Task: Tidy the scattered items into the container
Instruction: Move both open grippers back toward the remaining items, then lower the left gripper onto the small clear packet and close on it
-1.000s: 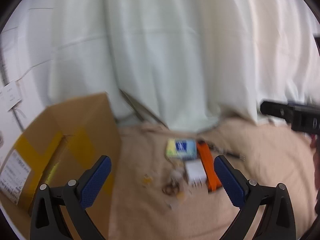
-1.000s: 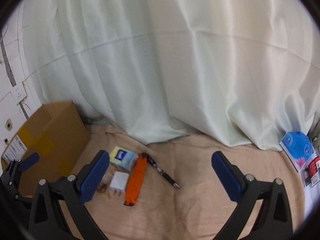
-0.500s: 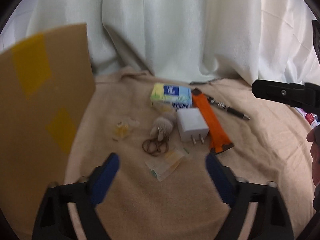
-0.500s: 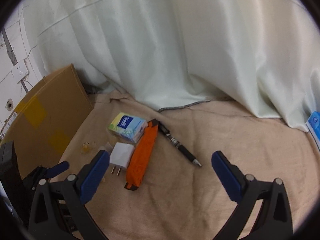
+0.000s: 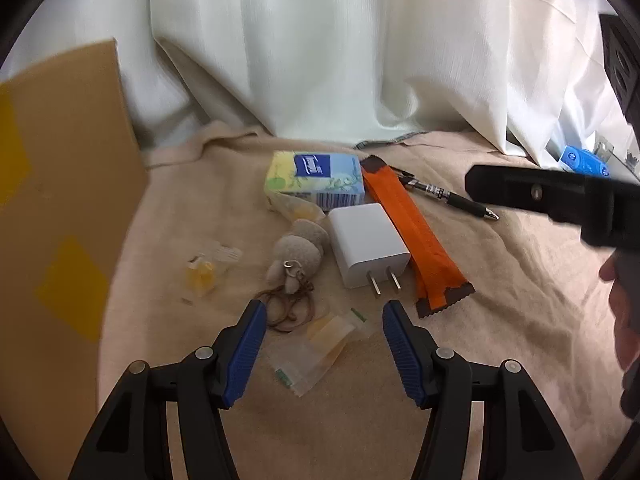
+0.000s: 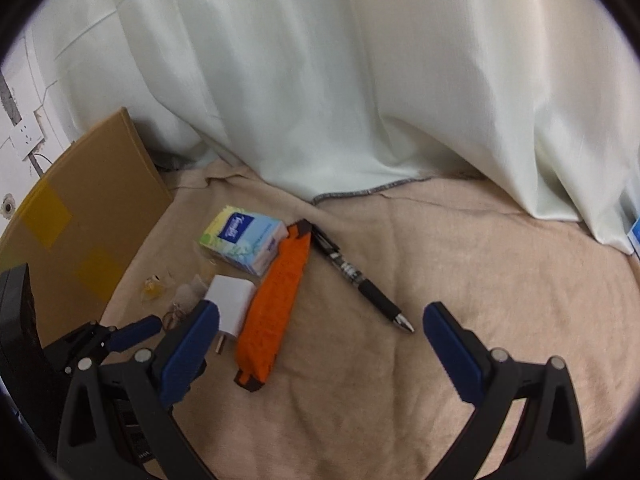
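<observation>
While the cardboard box (image 5: 60, 208) stands at the left edge of the beige cloth (image 5: 500, 300), both the left gripper (image 5: 324, 344) and right gripper (image 6: 320, 344) hover wide-jawed and empty over the orange packet (image 6: 276, 308), tissue pack (image 5: 316, 180), white charger (image 5: 368, 244) and pen (image 6: 360, 284).
</observation>
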Available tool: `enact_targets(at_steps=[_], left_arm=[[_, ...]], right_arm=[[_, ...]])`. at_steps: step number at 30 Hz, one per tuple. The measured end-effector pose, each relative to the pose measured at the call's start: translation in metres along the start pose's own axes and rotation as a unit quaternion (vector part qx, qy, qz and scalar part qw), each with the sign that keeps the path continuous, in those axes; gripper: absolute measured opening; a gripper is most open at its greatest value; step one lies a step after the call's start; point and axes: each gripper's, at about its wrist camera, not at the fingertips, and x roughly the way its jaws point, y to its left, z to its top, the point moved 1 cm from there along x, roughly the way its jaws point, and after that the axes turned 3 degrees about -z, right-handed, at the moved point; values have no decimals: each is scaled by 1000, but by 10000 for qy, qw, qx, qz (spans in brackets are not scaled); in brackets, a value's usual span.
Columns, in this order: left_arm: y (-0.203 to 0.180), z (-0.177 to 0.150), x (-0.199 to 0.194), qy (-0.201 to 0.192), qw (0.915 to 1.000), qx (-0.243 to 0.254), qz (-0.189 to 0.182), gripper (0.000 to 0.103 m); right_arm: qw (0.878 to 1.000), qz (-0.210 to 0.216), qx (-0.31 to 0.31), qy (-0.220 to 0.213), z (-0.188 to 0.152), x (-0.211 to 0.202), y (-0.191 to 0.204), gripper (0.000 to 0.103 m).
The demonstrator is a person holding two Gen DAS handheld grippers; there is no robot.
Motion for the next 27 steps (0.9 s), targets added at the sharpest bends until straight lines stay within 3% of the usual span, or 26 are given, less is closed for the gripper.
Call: enact_targets(at_steps=[3,4,5,7,16,27], left_arm=[[-1,4,3,42,9999,52,79,59],[-1,4,2,40,9999,69,95,52],[-2,4,1,8,9999,93,70,37],[-3,5,-1,40,9999,146,3,28],[9,-2,-25,-6,9994,-51,-329,20],[-4,-17,-33,-33,9989,467,73,21]], right_arm=[[10000,-10,-11,-23,-2,2,0,103],[10000,-13,-11,-17,-2,3,0,103],[10000,-7,-16,-4,-3,3,0,103],[10000,-5,-45,-8,-4,4,0,103],[10000,15,-59,39,-4,6,0,103],[9990,-36,-440,-31,-10,6,28,103]])
